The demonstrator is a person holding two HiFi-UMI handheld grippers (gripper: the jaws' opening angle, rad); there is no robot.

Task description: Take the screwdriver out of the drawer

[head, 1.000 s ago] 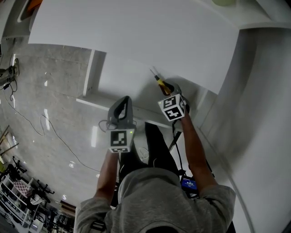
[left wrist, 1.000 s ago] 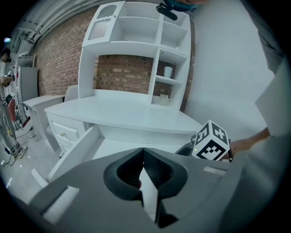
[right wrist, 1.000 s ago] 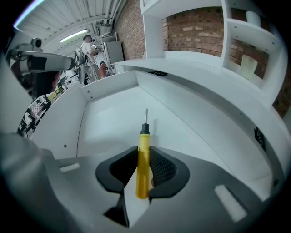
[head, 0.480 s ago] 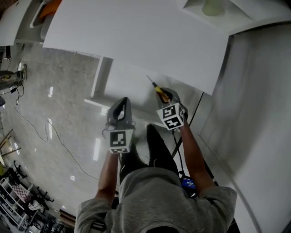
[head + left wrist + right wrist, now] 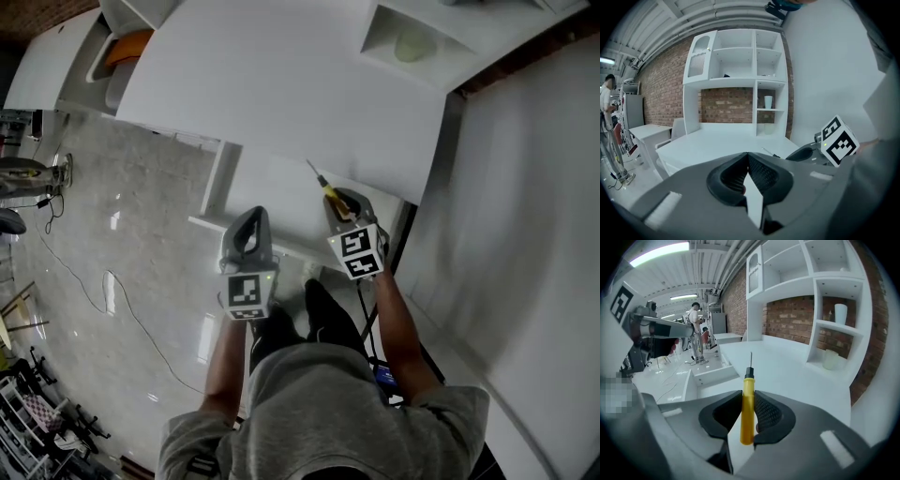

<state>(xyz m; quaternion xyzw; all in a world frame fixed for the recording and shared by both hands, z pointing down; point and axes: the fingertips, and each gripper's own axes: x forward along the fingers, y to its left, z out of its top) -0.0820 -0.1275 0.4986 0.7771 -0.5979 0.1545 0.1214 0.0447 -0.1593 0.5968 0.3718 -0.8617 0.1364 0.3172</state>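
My right gripper [image 5: 748,398] is shut on the yellow handle of the screwdriver [image 5: 747,409]. Its thin metal shaft points up and forward past the jaws. From the head view the screwdriver [image 5: 328,190] sticks out of the right gripper [image 5: 339,202] over the front edge of the white desk. Below it the white drawer [image 5: 267,192] stands pulled out, and it also shows low in the right gripper view as the drawer [image 5: 714,374]. To the left, my left gripper [image 5: 248,234] is held beside the drawer front. Its jaws are together with nothing between them [image 5: 747,161].
A white desk [image 5: 281,84] carries a shelf unit [image 5: 736,79] with a cup [image 5: 768,101] in one cubby. A white wall [image 5: 525,234] runs along the right. Cables [image 5: 84,281] lie on the shiny floor. A person [image 5: 696,329] stands far off to the left.
Both grippers have risen, the right one carrying the screwdriver higher above the open drawer. The desk top and its shelves now fill more of the head view.
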